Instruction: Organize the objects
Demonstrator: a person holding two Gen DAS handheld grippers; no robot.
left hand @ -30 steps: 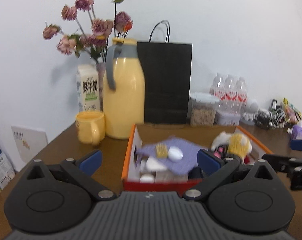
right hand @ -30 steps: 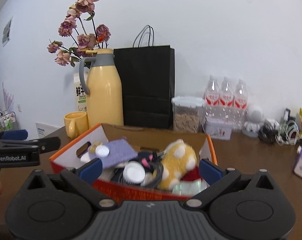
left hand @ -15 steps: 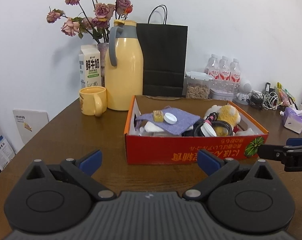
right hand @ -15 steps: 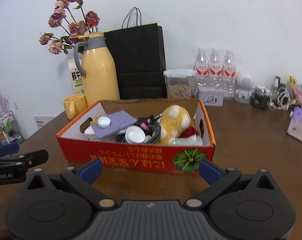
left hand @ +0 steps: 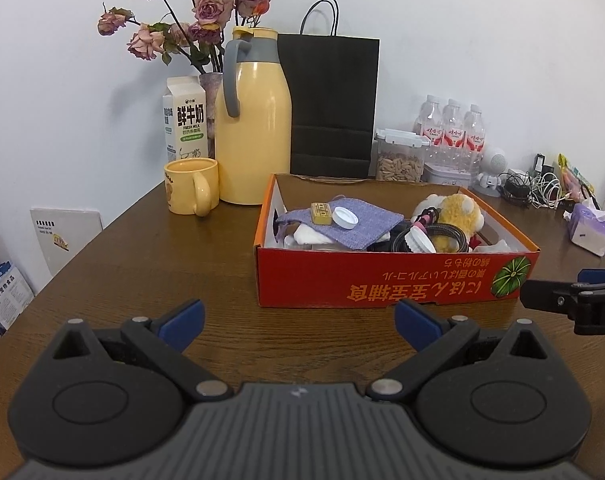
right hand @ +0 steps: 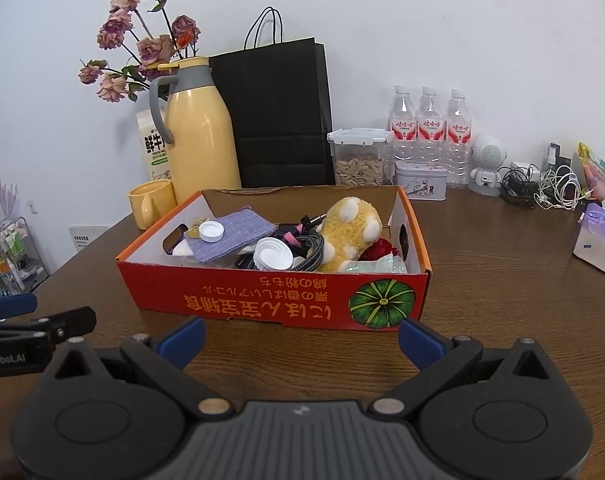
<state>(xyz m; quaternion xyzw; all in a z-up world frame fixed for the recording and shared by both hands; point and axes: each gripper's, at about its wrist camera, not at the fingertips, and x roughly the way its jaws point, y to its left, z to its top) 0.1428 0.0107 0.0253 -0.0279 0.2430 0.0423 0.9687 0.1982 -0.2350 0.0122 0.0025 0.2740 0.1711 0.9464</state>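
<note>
An open red cardboard box (left hand: pixel 386 282) (right hand: pixel 262 300) sits mid-table, full of odds and ends: a purple cloth (left hand: pixel 354 226) (right hand: pixel 232 232), white caps (left hand: pixel 345 217) (right hand: pixel 273 254), a small yellow block (left hand: pixel 321 213), a yellow plush toy (left hand: pixel 458 212) (right hand: pixel 352 228) and a coiled cable (right hand: pixel 312 250). My left gripper (left hand: pixel 298 322) is open and empty, short of the box's near wall. My right gripper (right hand: pixel 300 338) is open and empty too, just before the box front. Each gripper shows at the edge of the other's view.
Behind the box stand a yellow jug (left hand: pixel 252 132), yellow mug (left hand: pixel 192 192), milk carton (left hand: pixel 184 124), dried flowers (left hand: pixel 190 20), black paper bag (left hand: pixel 330 104), a jar of seeds (right hand: pixel 358 160), water bottles (right hand: pixel 428 128) and a tin (right hand: pixel 420 180). Cables (right hand: pixel 550 188) and a tissue pack (right hand: pixel 600 240) lie right.
Both grippers have pulled back from over the box toward the near table edge, so the whole box front now shows. Both stayed open and empty.
</note>
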